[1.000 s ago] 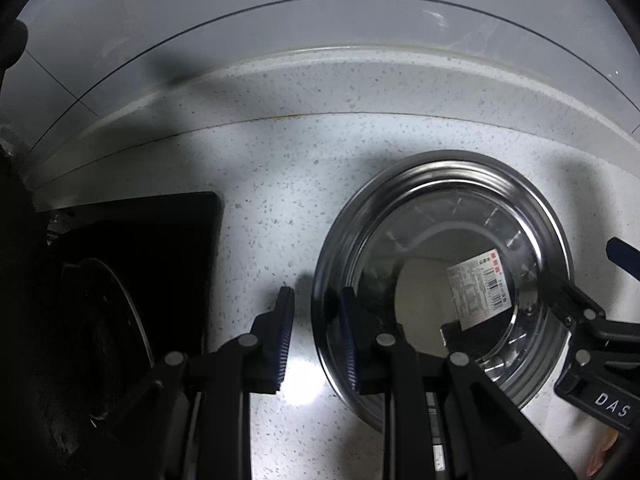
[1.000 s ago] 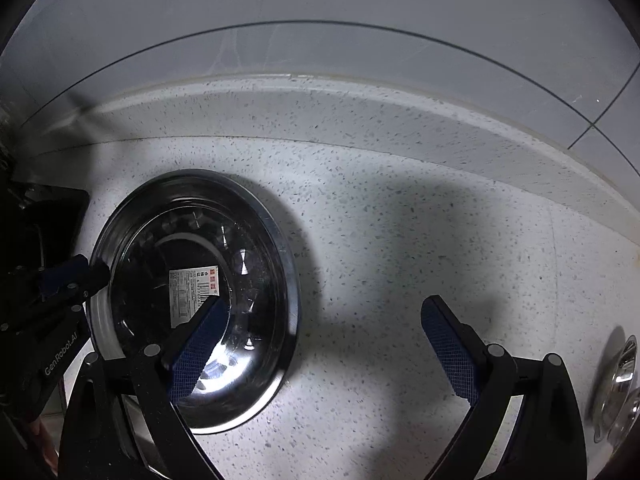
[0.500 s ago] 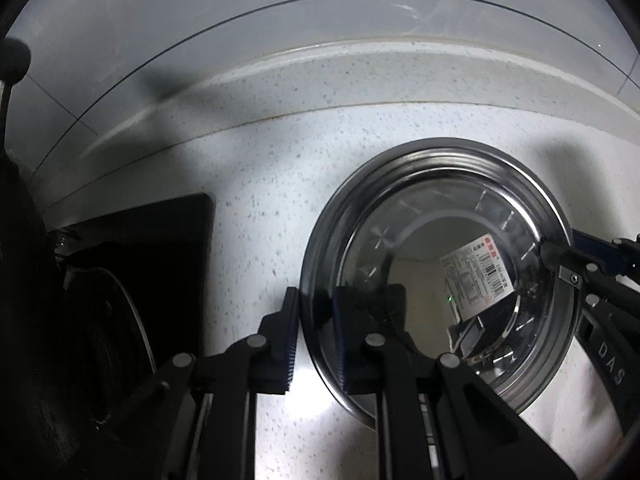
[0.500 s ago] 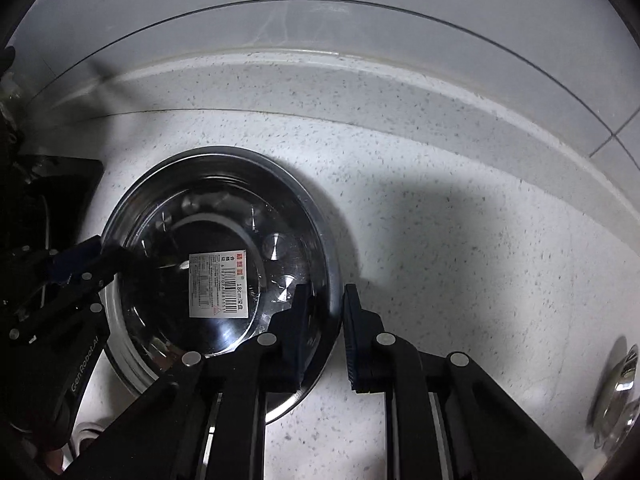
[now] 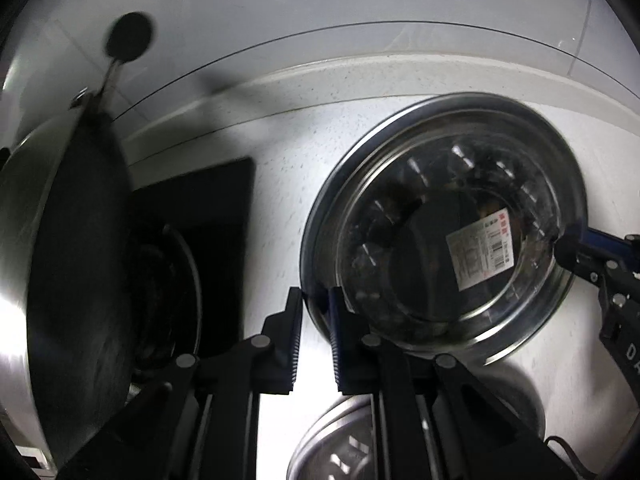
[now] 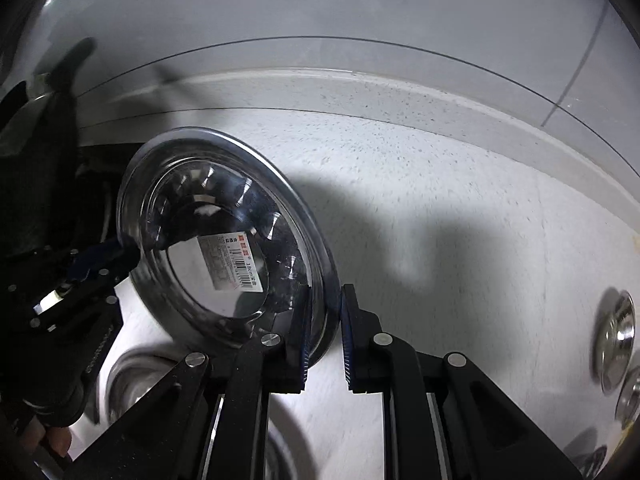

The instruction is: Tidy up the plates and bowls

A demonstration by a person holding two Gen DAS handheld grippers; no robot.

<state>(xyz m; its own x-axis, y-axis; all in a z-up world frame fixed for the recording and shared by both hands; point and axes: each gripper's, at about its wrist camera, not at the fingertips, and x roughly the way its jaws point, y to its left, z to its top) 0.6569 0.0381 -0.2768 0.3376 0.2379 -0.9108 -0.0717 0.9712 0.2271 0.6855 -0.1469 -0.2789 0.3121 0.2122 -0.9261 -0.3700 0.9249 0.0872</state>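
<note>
Steel bowl (image 5: 404,184) pinched by its rim between both my grippers, left gripper (image 5: 314,334) closing on one edge, right gripper (image 6: 325,338) clamped tight on the opposite edge, counter (image 6: 460,208) beneath, second bowl (image 5: 340,444) under my left fingers.

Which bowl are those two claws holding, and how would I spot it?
Look at the speckled white counter, right of the black stove. The steel bowl is gripped at opposite rims by both claws. Unlike the bowl below, it carries a white barcode sticker.
</note>
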